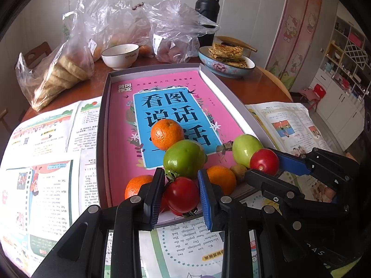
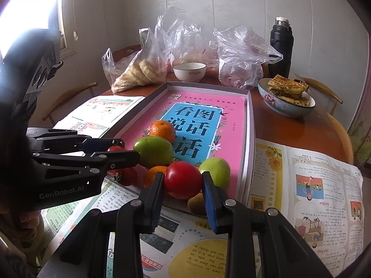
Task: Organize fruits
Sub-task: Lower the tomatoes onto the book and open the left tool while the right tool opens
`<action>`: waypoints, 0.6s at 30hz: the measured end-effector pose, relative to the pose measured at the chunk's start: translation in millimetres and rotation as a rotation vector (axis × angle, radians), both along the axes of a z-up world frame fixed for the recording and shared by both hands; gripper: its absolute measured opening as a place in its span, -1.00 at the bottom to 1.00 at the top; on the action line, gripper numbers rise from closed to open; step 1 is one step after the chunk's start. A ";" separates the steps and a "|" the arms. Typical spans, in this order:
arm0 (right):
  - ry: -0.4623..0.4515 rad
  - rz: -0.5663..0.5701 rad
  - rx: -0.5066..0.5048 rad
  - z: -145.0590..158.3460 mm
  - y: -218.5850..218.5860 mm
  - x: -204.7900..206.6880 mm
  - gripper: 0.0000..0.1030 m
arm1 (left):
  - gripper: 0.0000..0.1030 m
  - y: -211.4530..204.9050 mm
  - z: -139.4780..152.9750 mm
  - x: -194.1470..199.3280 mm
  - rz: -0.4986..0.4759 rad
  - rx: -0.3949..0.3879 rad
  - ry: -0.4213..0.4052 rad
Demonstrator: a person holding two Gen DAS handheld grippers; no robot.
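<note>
A shallow grey box (image 1: 103, 120) (image 2: 250, 139) lined with a pink book holds a cluster of fruit at its near end. My left gripper (image 1: 181, 178) (image 2: 129, 149) is shut on a red tomato (image 1: 182, 195) (image 2: 114, 148), and a second red tomato (image 2: 126, 176) lies just under it. To the right, my right gripper (image 2: 182, 177) (image 1: 260, 162) is shut on another red tomato (image 2: 183, 180) (image 1: 264, 162). Around them lie two green fruits (image 1: 184, 157) (image 1: 244, 148), three oranges (image 1: 167, 134) (image 1: 221, 179) (image 1: 135, 185) and a kiwi (image 1: 238, 170).
Open picture books (image 1: 46, 153) (image 2: 313, 185) lie under and beside the box on the round wooden table. Behind it stand a white bowl (image 1: 120, 55), plastic bags of food (image 1: 58, 69), a black flask (image 1: 207, 11) and a blue dish of pancakes (image 1: 227, 62). Wooden chairs ring the table.
</note>
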State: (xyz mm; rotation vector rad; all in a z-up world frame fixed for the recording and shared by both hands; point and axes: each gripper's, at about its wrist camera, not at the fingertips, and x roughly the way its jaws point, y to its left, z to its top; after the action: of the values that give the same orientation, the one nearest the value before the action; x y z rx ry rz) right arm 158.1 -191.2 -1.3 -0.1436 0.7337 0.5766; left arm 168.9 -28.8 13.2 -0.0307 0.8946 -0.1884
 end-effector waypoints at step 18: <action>0.018 0.014 -0.040 -12.0 9.7 -0.4 -0.37 | -0.42 -0.3 -0.2 0.1 -0.002 0.002 0.002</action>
State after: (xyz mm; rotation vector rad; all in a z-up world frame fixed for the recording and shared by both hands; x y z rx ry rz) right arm 157.7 -181.5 -13.3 -0.1809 0.7630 0.5771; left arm 168.9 -29.1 13.1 -0.0284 0.8965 -0.1892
